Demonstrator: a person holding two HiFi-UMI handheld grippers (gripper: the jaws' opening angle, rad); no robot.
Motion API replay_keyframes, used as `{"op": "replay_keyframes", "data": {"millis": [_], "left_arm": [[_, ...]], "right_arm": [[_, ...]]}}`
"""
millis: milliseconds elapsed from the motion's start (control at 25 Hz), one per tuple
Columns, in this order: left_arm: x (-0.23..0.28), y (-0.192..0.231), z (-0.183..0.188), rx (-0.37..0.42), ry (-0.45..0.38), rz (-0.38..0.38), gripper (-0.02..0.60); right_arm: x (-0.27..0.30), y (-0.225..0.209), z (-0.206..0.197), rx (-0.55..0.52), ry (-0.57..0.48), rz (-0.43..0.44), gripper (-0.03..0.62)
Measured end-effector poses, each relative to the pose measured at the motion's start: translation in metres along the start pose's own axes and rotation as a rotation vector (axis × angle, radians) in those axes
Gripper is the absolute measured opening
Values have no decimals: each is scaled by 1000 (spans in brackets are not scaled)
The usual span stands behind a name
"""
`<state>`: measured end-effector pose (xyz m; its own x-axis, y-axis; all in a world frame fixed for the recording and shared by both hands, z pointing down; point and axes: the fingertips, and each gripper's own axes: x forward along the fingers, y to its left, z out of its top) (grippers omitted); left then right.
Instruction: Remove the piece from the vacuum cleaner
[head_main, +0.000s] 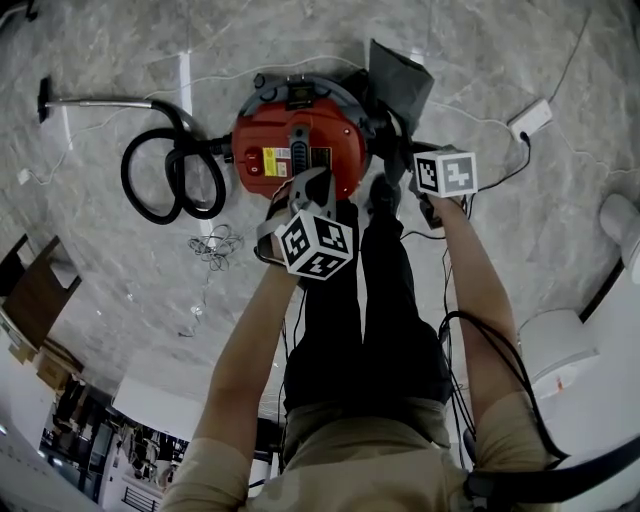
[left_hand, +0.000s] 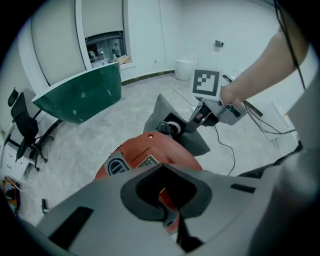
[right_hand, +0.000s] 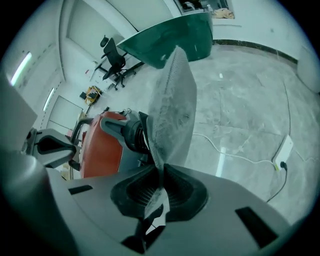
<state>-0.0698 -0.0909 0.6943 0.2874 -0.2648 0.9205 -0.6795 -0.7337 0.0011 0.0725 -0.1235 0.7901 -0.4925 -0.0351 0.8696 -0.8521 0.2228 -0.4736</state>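
The red vacuum cleaner (head_main: 300, 140) (left_hand: 150, 150) (right_hand: 100, 145) stands on the marble floor ahead of the person's legs. A grey dust bag (head_main: 400, 75) (left_hand: 172, 112) (right_hand: 172, 100) sticks out from the black port on its right side. My right gripper (head_main: 400, 148) (left_hand: 192, 122) (right_hand: 162, 185) is shut on the bag's lower edge, the cloth pinched between its pads. My left gripper (head_main: 303, 190) (left_hand: 170, 210) hangs steeply down over the vacuum's near edge. Its jaws look shut, with only the red body showing behind them.
A black hose (head_main: 170, 175) coils left of the vacuum, joined to a metal wand (head_main: 100, 102). A tangle of cord (head_main: 213, 245) lies near the left arm. A power strip (head_main: 530, 118) lies far right. A green curved desk (left_hand: 80, 95) and an office chair (left_hand: 22, 127) stand beyond.
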Motion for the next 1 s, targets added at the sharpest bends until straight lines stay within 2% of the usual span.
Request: {"op": "replay_keyframes", "data": {"millis": [80,160,360,560,640,840,920,1000], "left_arm": [[1,-2,-1,15,-3,-1,-4],[0,-3,-2,-11,-12,-12,-4],[1,-6,-2,-61,-9,-28,-3],[2,-6,0,-98,-5,-39,-4],[1,-6,1,-102,-8,-45,-4],[3,-5,1,-88,-15,-52,-3],[4,-7,2,-77,-18,-50,-4],[3,-7,1,-71,-20,-49,-3]], "right_arm": [[-1,-1,0,8,2,8,32],[-2,-3,0,-8,18,-1,32],[-3,2,2,-233,145,-87,31],[3,3,11,-184,184,-93,32],[3,2,11,-224,205,-111,31],[4,0,9,-340,174,-130,31],[4,-1,9,-331,142,-132,31],[4,-2,8,-248,103,-98,31]]}}
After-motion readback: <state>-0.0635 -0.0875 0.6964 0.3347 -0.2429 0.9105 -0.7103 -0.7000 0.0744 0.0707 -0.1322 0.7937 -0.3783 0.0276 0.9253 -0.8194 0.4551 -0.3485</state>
